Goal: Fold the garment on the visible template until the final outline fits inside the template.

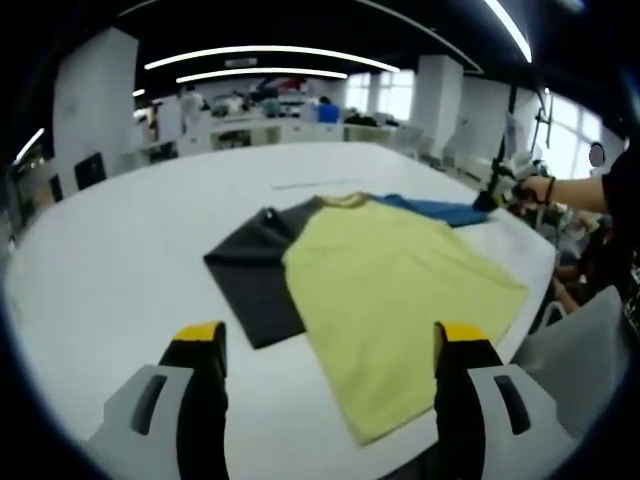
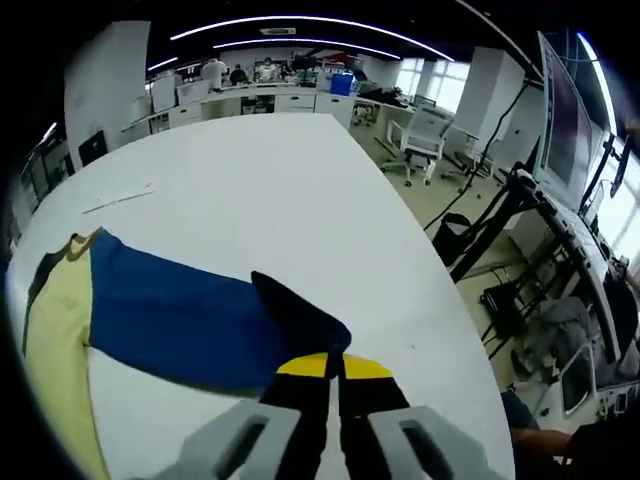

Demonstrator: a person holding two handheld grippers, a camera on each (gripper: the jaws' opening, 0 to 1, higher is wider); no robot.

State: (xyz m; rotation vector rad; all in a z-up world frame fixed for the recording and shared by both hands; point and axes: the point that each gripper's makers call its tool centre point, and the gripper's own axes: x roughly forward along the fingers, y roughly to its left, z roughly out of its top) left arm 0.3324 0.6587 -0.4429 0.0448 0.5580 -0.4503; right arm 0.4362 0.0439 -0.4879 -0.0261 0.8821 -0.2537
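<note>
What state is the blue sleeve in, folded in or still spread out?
Spread out. The blue sleeve extends sideways from the yellow body across the white table, its dark cuff pinched in the shut right gripper.

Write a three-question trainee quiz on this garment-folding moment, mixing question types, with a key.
1. True or false: the left claw is open and holds nothing.
2. What does the right claw grip? A) the blue sleeve B) the dark template C) nothing
3. Fill in: the yellow garment lies partly over the ____.

Key: 1 true; 2 A; 3 dark template.
</note>
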